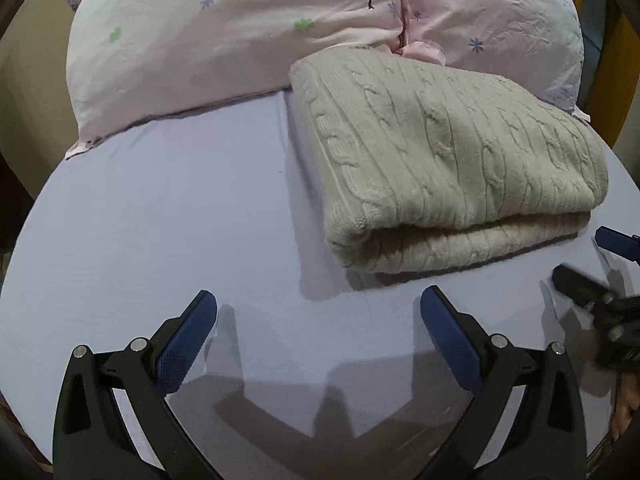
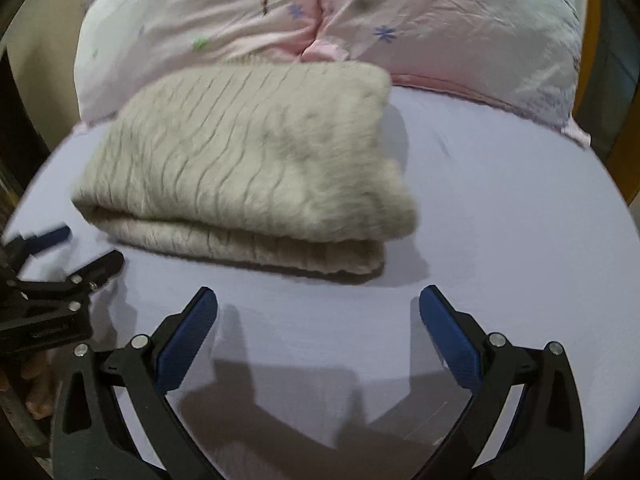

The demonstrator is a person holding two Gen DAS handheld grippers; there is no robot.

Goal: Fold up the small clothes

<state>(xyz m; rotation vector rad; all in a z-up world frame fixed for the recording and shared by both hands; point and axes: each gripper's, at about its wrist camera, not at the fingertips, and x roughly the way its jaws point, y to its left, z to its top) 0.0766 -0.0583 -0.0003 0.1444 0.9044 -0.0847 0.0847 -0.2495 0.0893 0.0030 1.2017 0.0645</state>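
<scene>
A beige cable-knit sweater (image 1: 448, 160) lies folded in a thick rectangle on the lavender bed sheet (image 1: 168, 216). My left gripper (image 1: 318, 300) is open and empty, hovering over the sheet just in front of and left of the sweater. In the right wrist view the sweater (image 2: 248, 160) lies ahead and to the left, blurred. My right gripper (image 2: 318, 300) is open and empty, in front of the sweater's near folded edge. Each gripper shows at the edge of the other's view: the right one (image 1: 592, 268) and the left one (image 2: 76, 252), both with jaws apart.
A large pink floral pillow (image 1: 240, 40) lies behind the sweater, touching its far edge; it also shows in the right wrist view (image 2: 440, 20). A wooden bed frame (image 1: 608, 80) runs along the right. Bare sheet (image 2: 500, 208) lies right of the sweater.
</scene>
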